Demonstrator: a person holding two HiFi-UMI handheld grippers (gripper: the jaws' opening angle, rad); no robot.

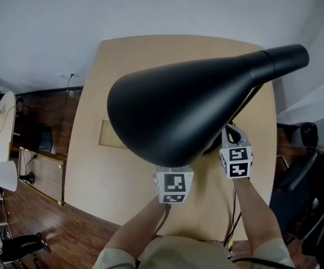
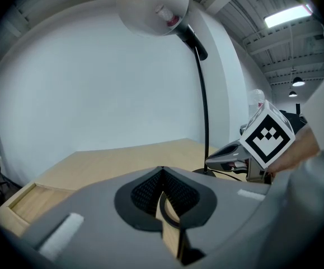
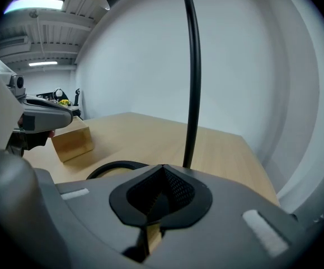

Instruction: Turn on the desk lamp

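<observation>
The desk lamp's black shade (image 1: 189,105) fills the middle of the head view and hides both grippers' jaws; only the left marker cube (image 1: 174,186) and the right marker cube (image 1: 235,161) show beneath it. From the left gripper view the shade (image 2: 153,7) hangs overhead, white inside, and its bulb shows no glow. The thin black stem (image 2: 204,111) drops to the table just right of my left gripper (image 2: 162,170), which is shut on nothing. My right gripper (image 3: 163,167) is also shut and empty, with the stem (image 3: 192,77) rising right behind its tips.
The light wooden table (image 1: 122,60) meets a white wall at the back. A wooden block (image 3: 72,142) sits left of the lamp. A black curved piece (image 3: 114,167), base or cord, lies in front of the right gripper. A black cable (image 1: 230,228) runs off the near edge.
</observation>
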